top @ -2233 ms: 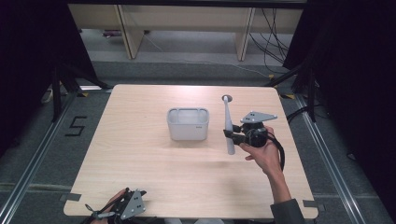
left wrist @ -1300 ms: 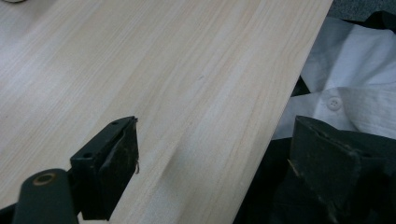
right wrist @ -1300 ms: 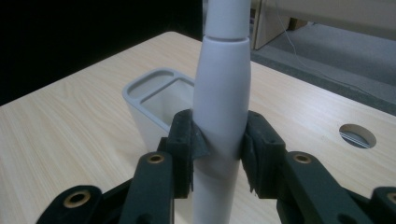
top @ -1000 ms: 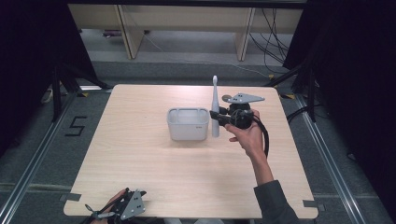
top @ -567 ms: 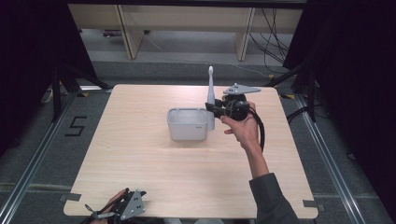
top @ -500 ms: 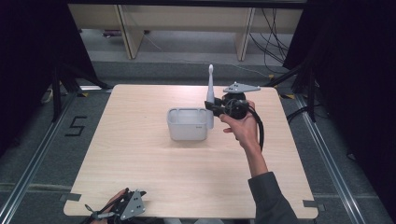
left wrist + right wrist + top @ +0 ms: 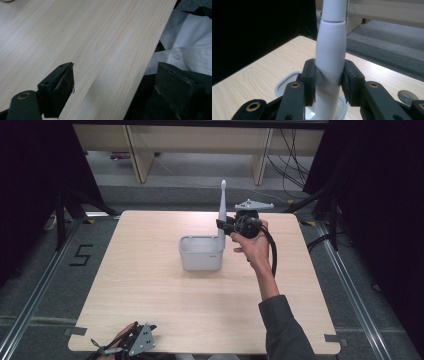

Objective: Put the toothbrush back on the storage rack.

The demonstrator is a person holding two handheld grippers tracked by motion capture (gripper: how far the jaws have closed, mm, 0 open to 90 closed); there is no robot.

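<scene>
Looking down from the high view, we see the right forearm rise from the bottom right of the frame, sleeve at the edge, and stretch up toward the centre, the right hand [image 7: 255, 245] bent at the wrist so that the right gripper [image 7: 226, 226] points left across the table [image 7: 150, 295]. Its jaws are clamped on the white electric toothbrush [image 7: 221, 212], which stands upright, its thin head reaching toward the upper middle of the frame and its lower end at the right end of the grey bin [image 7: 201, 252]. The bin sits at the centre of the table. The gripper's cable loops down along the right side of the wrist, and its grey plate shows just above the hand.

In the right gripper view we see the toothbrush [image 7: 330, 65] from close by: the two black jaws press on its thick white handle from either side at mid-frame, and the handle runs down toward the bin's [image 7: 280, 88] pale rim at the bottom centre. Whether its tip touches the bin's floor we cannot tell.

At the bottom left of the high view the left gripper [image 7: 135, 344] lies low at the table's near edge, held in the left hand [image 7: 125, 335]. In the left gripper view its jaws stand wide apart, one over the wood at lower left, the other beyond the edge at lower right, above a white shirt [image 7: 190, 50].
</scene>
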